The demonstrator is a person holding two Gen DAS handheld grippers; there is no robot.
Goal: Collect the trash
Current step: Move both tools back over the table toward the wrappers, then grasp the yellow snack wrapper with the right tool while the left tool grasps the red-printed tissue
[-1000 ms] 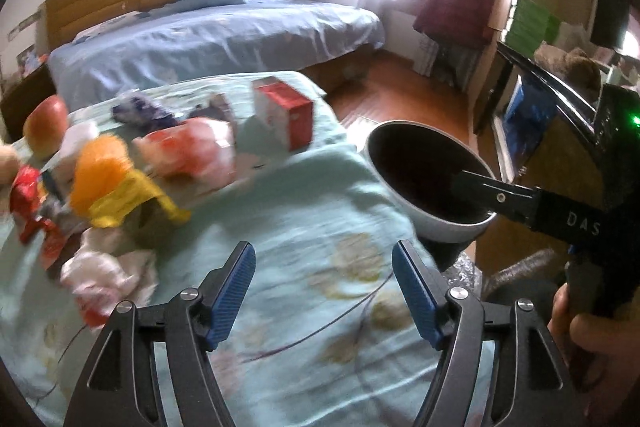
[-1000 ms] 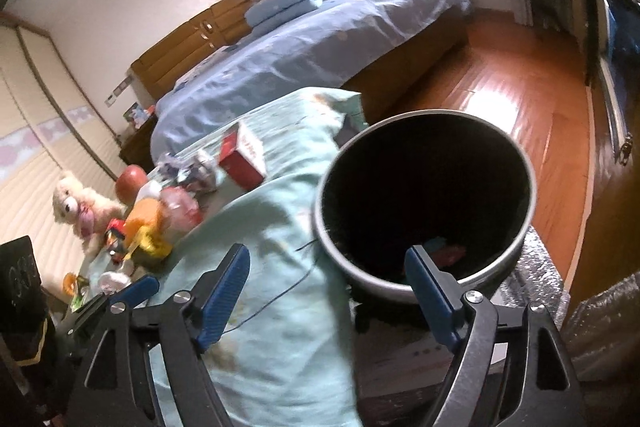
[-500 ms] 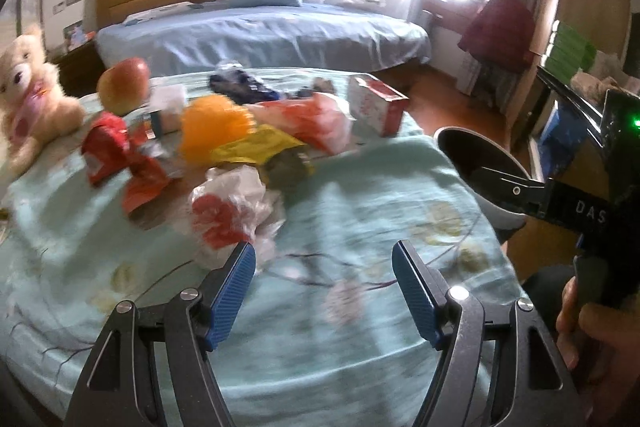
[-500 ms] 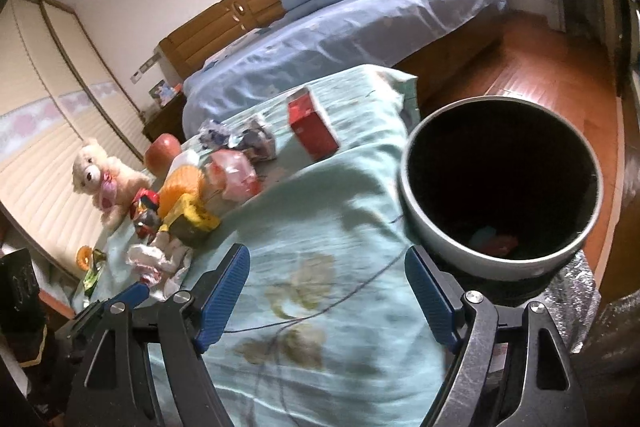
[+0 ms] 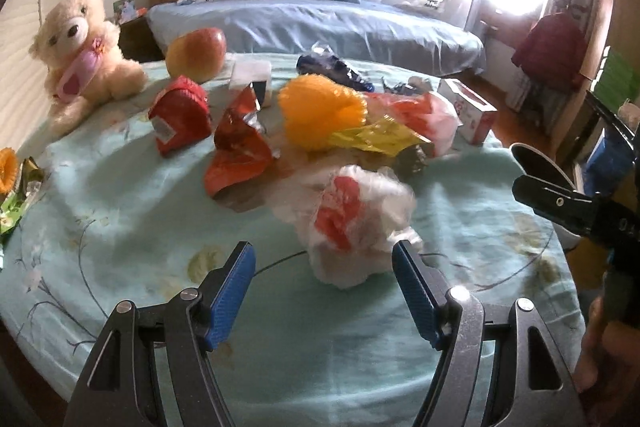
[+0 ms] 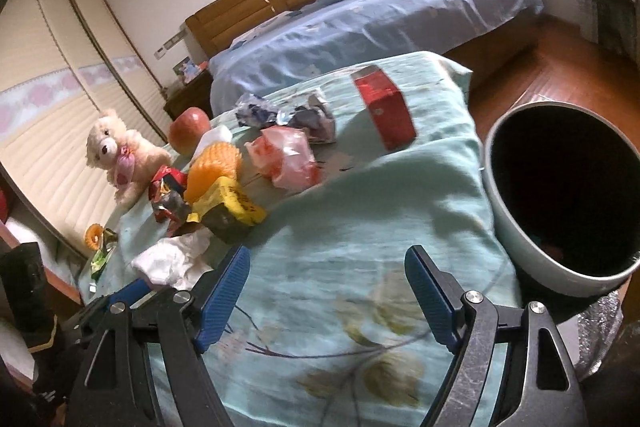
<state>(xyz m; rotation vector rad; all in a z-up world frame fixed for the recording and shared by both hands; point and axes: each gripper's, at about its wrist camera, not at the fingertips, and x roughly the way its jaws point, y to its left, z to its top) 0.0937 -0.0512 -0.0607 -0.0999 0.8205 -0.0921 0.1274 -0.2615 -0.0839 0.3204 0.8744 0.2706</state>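
Left wrist view runs, from its left edge, past a teddy bear [image 5: 86,47] and an apple [image 5: 196,53] that are not rubbish, then a red wrapper [image 5: 182,115], a torn orange-red packet [image 5: 236,147], an orange mesh ball [image 5: 320,109] on a yellow wrapper [image 5: 376,139], and a small red-and-white box [image 5: 470,111]. The left gripper [image 5: 324,291] has its jaws standing wide with nothing between the pads; the crumpled white-and-red plastic bag [image 5: 352,219] lies on the tablecloth [image 5: 120,219] just ahead of them, nearer the right pad.

Risks, as I judge them: the bag is soft and off-centre, so a close from here may catch only a loose fold and let it slip on the way to the bin. Pushing forward may shove it into the pile behind, or snag the cloth and drag everything.

In the right wrist view the right gripper [image 6: 326,291] is also open and empty, above bare cloth. To its left lie the white crumple and the left tool, close enough to clash if both reach for the pile. The pink-red bag [image 6: 288,157] and red box [image 6: 384,111] sit further back. The bin [image 6: 560,203] stands at the right, beside the table edge, mouth unobstructed.
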